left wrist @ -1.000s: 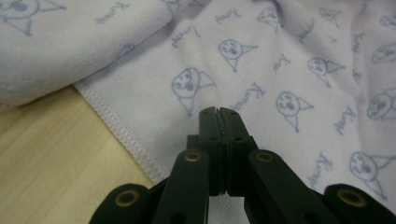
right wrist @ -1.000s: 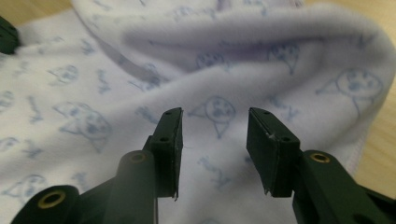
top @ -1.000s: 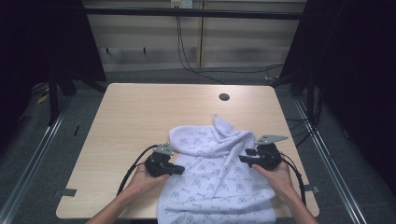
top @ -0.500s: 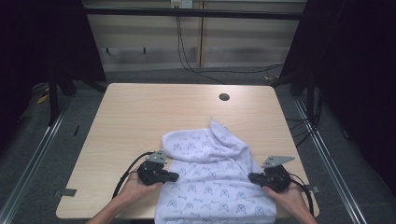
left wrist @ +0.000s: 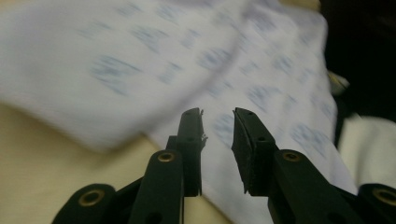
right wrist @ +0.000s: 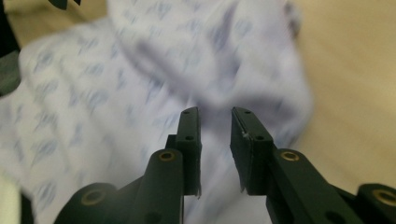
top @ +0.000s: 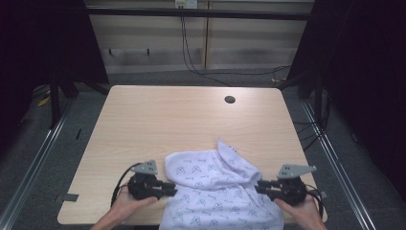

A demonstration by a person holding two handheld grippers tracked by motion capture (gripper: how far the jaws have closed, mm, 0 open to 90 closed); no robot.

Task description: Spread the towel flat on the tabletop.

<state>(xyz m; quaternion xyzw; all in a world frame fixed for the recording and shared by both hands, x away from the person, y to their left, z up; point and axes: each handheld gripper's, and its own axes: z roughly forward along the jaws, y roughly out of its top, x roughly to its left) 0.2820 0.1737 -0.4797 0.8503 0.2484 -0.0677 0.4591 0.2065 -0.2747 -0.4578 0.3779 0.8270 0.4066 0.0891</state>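
A white garment with a blue print (top: 215, 191) lies crumpled at the table's near edge, and part of it hangs over that edge. My left gripper (top: 172, 188) sits at its left side and points right. My right gripper (top: 258, 187) sits at its right side and points left. In the left gripper view the jaws (left wrist: 217, 116) have just been opening and stand apart over the cloth (left wrist: 140, 60), with nothing pinched. In the right gripper view the jaws (right wrist: 214, 114) have also just been opening, and the blurred cloth (right wrist: 140, 70) lies beyond them, unpinched.
The light wooden table (top: 167, 120) has a round cable hole (top: 230, 99) at the back right. Dark metal frame posts stand at both sides. Cables hang on the wall behind.
Both hands have drawn back toward the near edge, and the garment came with them. The grippers now sit further apart at its sides, and their jaws have parted from the cloth.
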